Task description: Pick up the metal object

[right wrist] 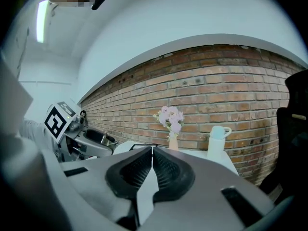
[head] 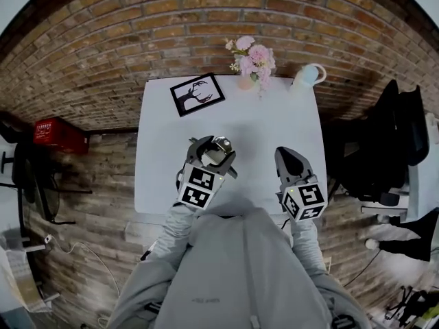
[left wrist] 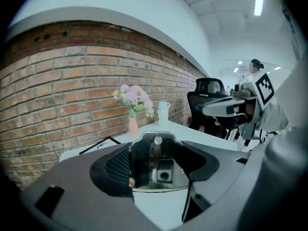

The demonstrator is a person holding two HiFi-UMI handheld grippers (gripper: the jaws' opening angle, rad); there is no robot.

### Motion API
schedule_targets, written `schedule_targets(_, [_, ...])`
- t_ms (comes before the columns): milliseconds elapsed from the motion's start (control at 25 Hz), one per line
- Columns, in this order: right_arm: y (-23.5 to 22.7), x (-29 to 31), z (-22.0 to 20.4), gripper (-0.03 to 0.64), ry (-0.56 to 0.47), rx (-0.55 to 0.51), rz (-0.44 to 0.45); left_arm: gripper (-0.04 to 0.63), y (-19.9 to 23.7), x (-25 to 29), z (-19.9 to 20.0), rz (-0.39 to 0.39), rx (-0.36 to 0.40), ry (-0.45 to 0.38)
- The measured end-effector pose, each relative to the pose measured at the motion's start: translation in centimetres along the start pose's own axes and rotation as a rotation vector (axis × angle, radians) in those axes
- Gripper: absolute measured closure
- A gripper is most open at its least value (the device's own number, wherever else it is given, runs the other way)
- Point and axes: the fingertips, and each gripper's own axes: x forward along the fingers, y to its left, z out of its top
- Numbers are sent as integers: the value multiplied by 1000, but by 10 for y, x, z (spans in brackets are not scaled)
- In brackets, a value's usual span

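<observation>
A shiny metal object (head: 217, 155) sits between the jaws of my left gripper (head: 211, 146), which is shut on it and holds it above the near part of the white table (head: 260, 125). In the left gripper view the metal object (left wrist: 155, 163) fills the gap between the dark pads and mirrors the gripper, with the table below and beyond it. My right gripper (head: 288, 157) hovers to the right over the table's near edge. Its jaws (right wrist: 152, 154) meet with nothing between them. The right gripper (left wrist: 226, 108) also shows at the right in the left gripper view.
At the table's far side stand a black-framed picture (head: 197, 94), a vase of pink flowers (head: 252, 60) and a white jug (head: 308, 75), against a brick wall. A black office chair (head: 391, 142) stands to the right, a red box (head: 58, 136) on the floor to the left.
</observation>
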Motion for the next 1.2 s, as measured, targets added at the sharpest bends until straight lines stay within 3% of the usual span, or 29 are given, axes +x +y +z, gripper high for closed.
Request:
schedule_targets(280, [16,14,17,592,-32,-41,69,287,29,-49,30,148,-49,-154])
schedule_targets(600, [27,15,22,592,-38,-66,83,287,54,-101,30,256,-132,-252])
schedule_targets(1000, [22,4,30,592,-113,-70,83,287,64,-116,18,317,-171,-312])
schedule_targets(1200, [13,5,31,592,-132,-56,60,287,66,-106,18,309,-163,-297])
